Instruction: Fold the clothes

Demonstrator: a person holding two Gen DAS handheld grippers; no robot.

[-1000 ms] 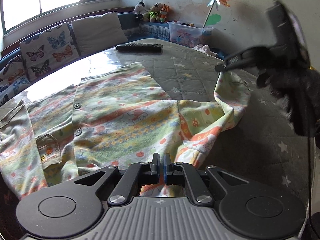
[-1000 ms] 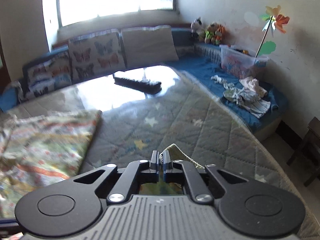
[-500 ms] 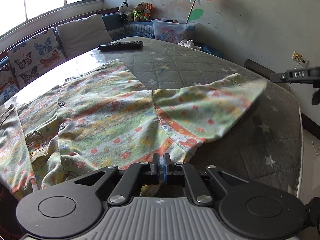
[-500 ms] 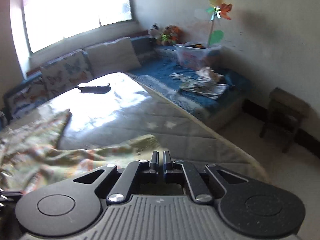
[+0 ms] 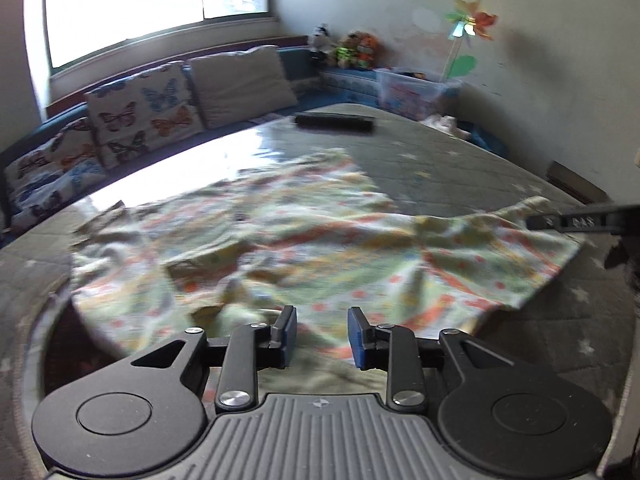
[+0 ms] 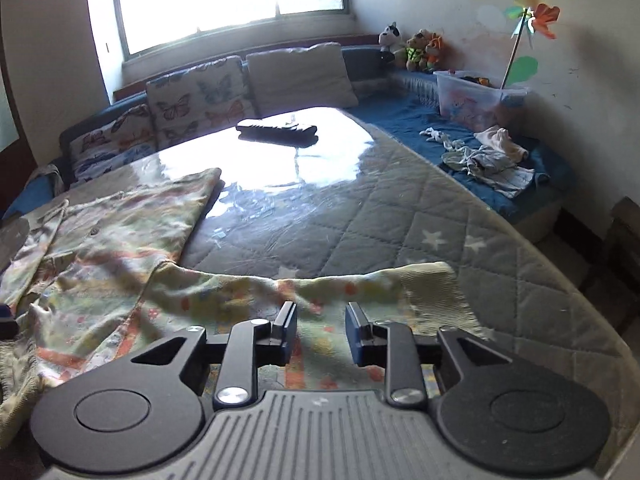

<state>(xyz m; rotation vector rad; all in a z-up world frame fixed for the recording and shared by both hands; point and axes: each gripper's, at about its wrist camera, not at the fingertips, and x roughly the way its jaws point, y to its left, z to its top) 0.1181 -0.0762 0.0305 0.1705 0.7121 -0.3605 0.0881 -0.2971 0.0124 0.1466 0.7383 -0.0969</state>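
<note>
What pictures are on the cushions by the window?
Colourful butterflies on white cushions, clearest in the right wrist view.

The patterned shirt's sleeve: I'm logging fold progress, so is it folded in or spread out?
Spread out. The sleeve lies stretched flat on the quilted table, away from the shirt; its ribbed cuff isn't folded in.

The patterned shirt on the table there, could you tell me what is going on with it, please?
A person with a handheld gripper in each hand is folding the patterned shirt on the quilted table. The shirt lies spread out, its sleeve stretched flat toward the table's right edge. Both the left gripper and the right gripper are open over the fabric and hold nothing. No fold is visible yet. A remote control lies at the far end.
</note>
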